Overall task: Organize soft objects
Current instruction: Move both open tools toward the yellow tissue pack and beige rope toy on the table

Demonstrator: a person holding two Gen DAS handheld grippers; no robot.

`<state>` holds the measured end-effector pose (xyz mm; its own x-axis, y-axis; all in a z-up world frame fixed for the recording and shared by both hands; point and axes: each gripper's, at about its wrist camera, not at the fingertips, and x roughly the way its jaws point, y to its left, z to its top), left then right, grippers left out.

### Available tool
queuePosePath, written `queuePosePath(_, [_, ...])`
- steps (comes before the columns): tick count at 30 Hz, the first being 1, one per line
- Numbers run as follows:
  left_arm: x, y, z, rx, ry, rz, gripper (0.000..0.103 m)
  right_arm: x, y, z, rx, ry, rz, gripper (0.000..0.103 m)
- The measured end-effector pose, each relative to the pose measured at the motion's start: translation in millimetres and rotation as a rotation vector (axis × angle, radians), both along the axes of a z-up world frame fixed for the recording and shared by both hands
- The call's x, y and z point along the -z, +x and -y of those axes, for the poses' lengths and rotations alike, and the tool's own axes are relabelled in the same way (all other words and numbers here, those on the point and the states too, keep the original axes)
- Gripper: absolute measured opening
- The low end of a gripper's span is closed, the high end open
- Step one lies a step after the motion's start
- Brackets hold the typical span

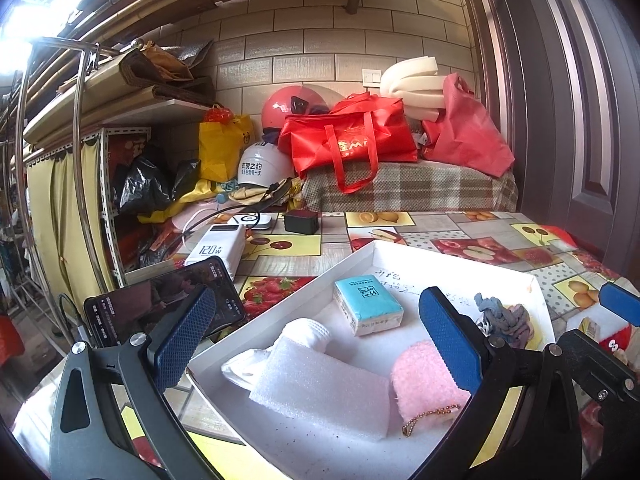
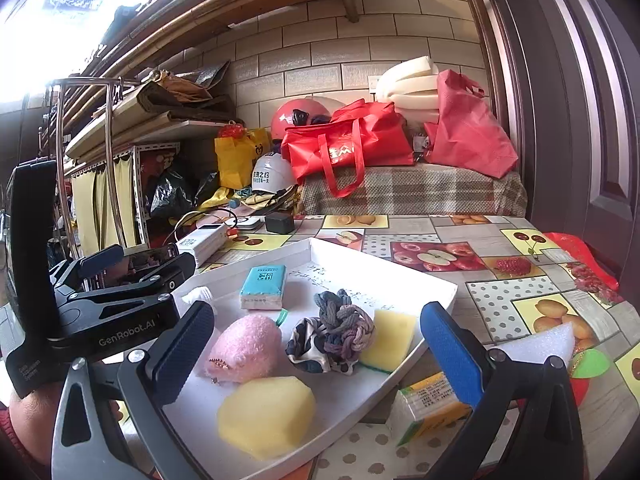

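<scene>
Tray nearly filled; both grippers gape empty.
The right gripper (image 2: 316,344) likely needs the tissue pack (image 2: 430,406) beside the white tray (image 2: 440,292); the left gripper (image 1: 316,336) hovers over it.

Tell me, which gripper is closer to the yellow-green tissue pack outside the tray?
Right. The right gripper has the tissue pack beside its right finger; the left gripper hovers across the white tray.

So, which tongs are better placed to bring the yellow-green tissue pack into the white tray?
Probably the right tongs. They are open, and the tissue pack lies outside the tray rim, just below their right finger. The left tongs hover open over the tray's far side.
</scene>
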<state>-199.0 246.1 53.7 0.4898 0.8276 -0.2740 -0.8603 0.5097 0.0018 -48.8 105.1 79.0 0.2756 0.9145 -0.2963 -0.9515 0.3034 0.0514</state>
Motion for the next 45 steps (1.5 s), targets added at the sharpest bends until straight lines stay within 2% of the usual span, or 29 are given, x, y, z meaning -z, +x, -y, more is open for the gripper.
queuePosePath(5, [0, 4, 14, 0.026, 0.008, -0.013, 0.103, 1, 5, 24, -0.002, 0.014, -0.027, 0.103])
queuePosePath(8, [0, 7, 23, 0.053, 0.012, -0.022, 0.103, 1, 17, 40, 0.020, 0.029, -0.073, 0.103])
queuePosePath(12, [0, 12, 35, 0.100, 0.010, -0.031, 0.103, 2, 44, 65, 0.083, 0.064, -0.154, 0.103])
queuePosePath(16, [0, 17, 46, 0.162, 0.007, -0.038, 0.103, 0, 73, 99, 0.189, 0.085, -0.144, 0.103])
queuePosePath(20, [-1, 28, 61, 0.259, 0.006, -0.060, 0.103, 1, 114, 132, 0.292, 0.049, -0.146, 0.103])
queuePosePath(22, [0, 37, 74, 0.318, 0.015, -0.088, 0.103, 4, 135, 145, 0.322, 0.014, -0.171, 0.103])
queuePosePath(24, [1, 50, 90, 0.396, 0.019, -0.120, 0.103, 6, 152, 160, 0.354, 0.020, -0.218, 0.103])
queuePosePath(27, [5, 79, 113, 0.540, 0.007, -0.204, 0.103, 12, 166, 174, 0.380, 0.066, -0.308, 0.103])
queuePosePath(29, [10, 103, 124, 0.597, 0.002, -0.290, 0.103, 13, 168, 175, 0.381, 0.067, -0.324, 0.103])
queuePosePath(32, [16, 132, 130, 0.607, 0.002, -0.371, 0.102, 13, 166, 175, 0.361, 0.071, -0.320, 0.103])
queuePosePath(36, [14, 152, 120, 0.567, -0.064, -0.327, 0.102, 13, 170, 177, 0.330, 0.089, -0.345, 0.103])
queuePosePath(38, [16, 163, 114, 0.542, -0.087, -0.333, 0.101, 16, 175, 179, 0.322, 0.095, -0.378, 0.103])
queuePosePath(41, [22, 179, 114, 0.550, -0.111, -0.389, 0.075, 20, 182, 183, 0.322, 0.115, -0.430, 0.103])
queuePosePath(42, [26, 185, 115, 0.558, -0.119, -0.422, 0.057, 22, 184, 185, 0.323, 0.124, -0.446, 0.103])
queuePosePath(43, [29, 189, 116, 0.562, -0.123, -0.453, 0.049, 23, 186, 187, 0.325, 0.131, -0.460, 0.103])
queuePosePath(45, [32, 192, 121, 0.564, -0.109, -0.482, 0.049, 24, 188, 190, 0.327, 0.141, -0.482, 0.103])
